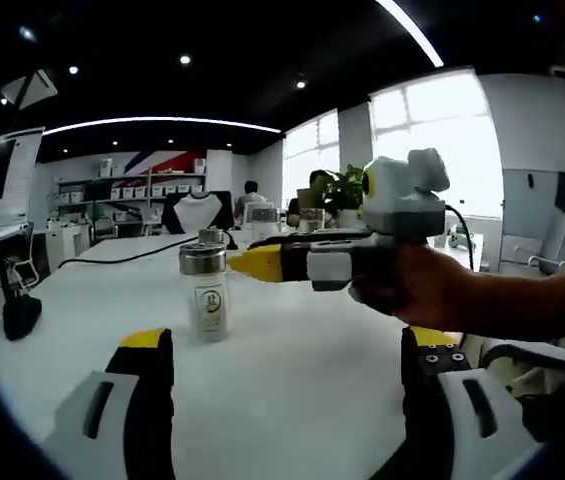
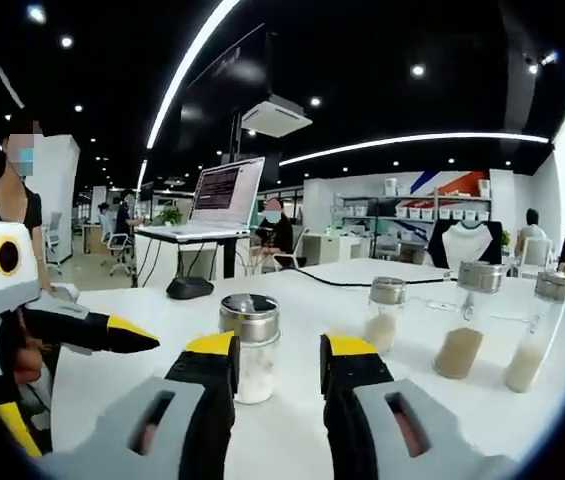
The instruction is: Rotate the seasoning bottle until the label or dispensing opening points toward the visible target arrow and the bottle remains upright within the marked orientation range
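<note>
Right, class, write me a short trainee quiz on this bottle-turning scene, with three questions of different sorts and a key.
1. True or false: the left claw is shut on the seasoning bottle.
2. In the right gripper view, how many other bottles stand on the table to the right of the seasoning bottle? A one, B three, C five.
3. Fill in: the right claw is ___, with a gap between its yellow tips.

Key: 1 false; 2 B; 3 open.
</note>
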Demonstrator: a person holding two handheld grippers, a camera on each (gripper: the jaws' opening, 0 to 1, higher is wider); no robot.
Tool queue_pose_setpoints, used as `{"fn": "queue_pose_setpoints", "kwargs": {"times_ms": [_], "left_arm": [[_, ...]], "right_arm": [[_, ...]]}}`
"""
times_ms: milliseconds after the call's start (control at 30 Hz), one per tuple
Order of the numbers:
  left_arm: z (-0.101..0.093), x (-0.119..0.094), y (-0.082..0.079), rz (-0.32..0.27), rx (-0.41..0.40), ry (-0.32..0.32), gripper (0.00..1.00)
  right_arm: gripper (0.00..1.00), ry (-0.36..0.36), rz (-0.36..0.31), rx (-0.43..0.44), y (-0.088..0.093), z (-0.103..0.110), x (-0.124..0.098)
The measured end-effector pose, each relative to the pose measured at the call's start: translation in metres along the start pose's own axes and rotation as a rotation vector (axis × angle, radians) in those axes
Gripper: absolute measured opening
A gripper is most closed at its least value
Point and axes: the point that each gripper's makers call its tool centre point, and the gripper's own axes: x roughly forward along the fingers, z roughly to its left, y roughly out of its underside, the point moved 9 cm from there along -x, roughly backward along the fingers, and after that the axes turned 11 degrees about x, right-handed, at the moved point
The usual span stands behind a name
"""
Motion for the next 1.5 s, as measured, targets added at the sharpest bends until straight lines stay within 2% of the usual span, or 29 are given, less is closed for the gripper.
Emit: {"fn": "queue_pose_setpoints", "kwargs": {"times_ms": [167,300,500,567,700,833,867,967,1067,1100,1167,1267,1367,1500], "left_arm": [[0.006,-0.002,0.002,-0.011,-0.026,0.0,1.0],[0.005,-0.002,0.003,-0.018,-0.033,0.037,1.0],[0.005,0.0,0.002,-0.023,-0.003,0.035,1.0],[0.003,0.002,0.003,-0.006,0.027,0.054,1.0],[0.002,0.003,0.003,-0.007,0.014,0.052,1.0],[0.004,0.004,0.004,-0.011,0.02,0.043,1.0],[0.005,0.003,0.004,-0.011,0.031,0.03,1.0],[0.009,0.0,0.0,-0.042,0.079,-0.035,0.99],[0.01,-0.002,-0.003,-0.053,0.082,-0.045,0.99],[0.01,-0.002,-0.004,-0.056,0.083,-0.049,0.99],[0.011,-0.003,-0.005,-0.058,0.08,-0.053,0.99],[0.012,-0.002,-0.004,-0.051,0.079,-0.049,0.99],[0.011,-0.002,-0.003,-0.041,0.082,-0.043,0.99],[0.011,-0.002,-0.003,-0.034,0.087,-0.033,0.97]], "right_arm": [[0.28,0.019,0.023,-0.002,-0.005,-0.014,-0.001],[0.27,0.017,0.027,0.001,-0.005,-0.024,0.003],[0.27,0.031,0.077,-0.027,-0.001,-0.039,0.016],[0.27,0.032,0.101,-0.023,0.005,-0.047,0.023],[0.27,0.059,0.118,0.018,0.011,-0.063,0.033],[0.27,0.091,0.098,0.058,0.011,-0.07,0.039],[0.27,0.114,0.092,0.039,0.01,-0.071,0.042],[0.27,0.12,0.092,0.031,0.009,-0.073,0.049],[0.26,0.122,0.091,0.028,0.007,-0.074,0.051],[0.26,0.123,0.098,0.002,0.005,-0.077,0.061],[0.26,0.134,0.108,-0.008,0.005,-0.081,0.065],[0.26,0.132,0.119,0.016,0.006,-0.085,0.073],[0.28,0.155,0.139,-0.036,0.005,-0.09,0.082],[0.32,0.186,0.152,-0.033,0.002,-0.096,0.094]]}}
